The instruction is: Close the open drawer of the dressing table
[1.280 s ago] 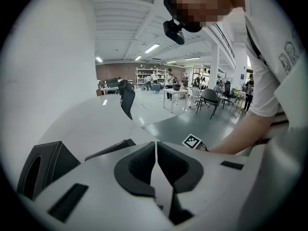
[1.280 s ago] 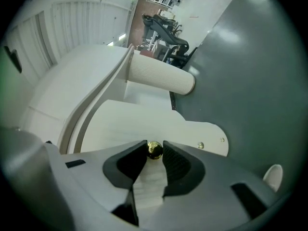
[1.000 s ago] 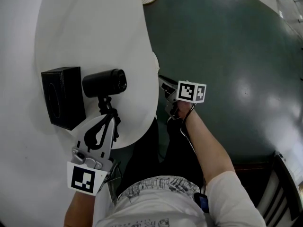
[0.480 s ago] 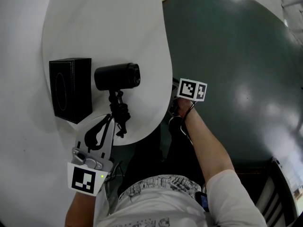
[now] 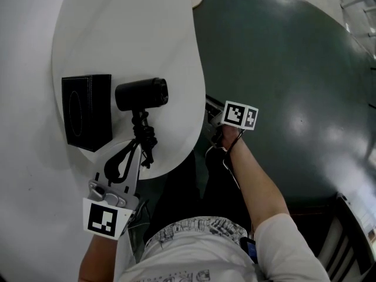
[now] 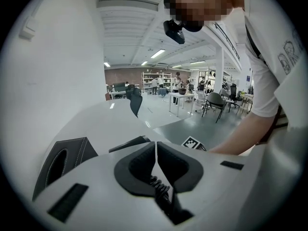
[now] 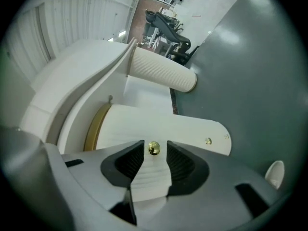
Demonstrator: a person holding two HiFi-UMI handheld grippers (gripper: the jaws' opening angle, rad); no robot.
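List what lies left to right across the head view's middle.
Black box → black camera on its tripod → tabletop, right edge → right gripper, whose jaws have just been opening, the drawer knob between them → dark floor.

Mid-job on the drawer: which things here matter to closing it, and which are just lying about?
Job: drawer front; its brass knob, between the right gripper's fingers, which have just been opening and do not press it.
Lying about: black box; camera on a small tripod; left gripper, shut and empty.
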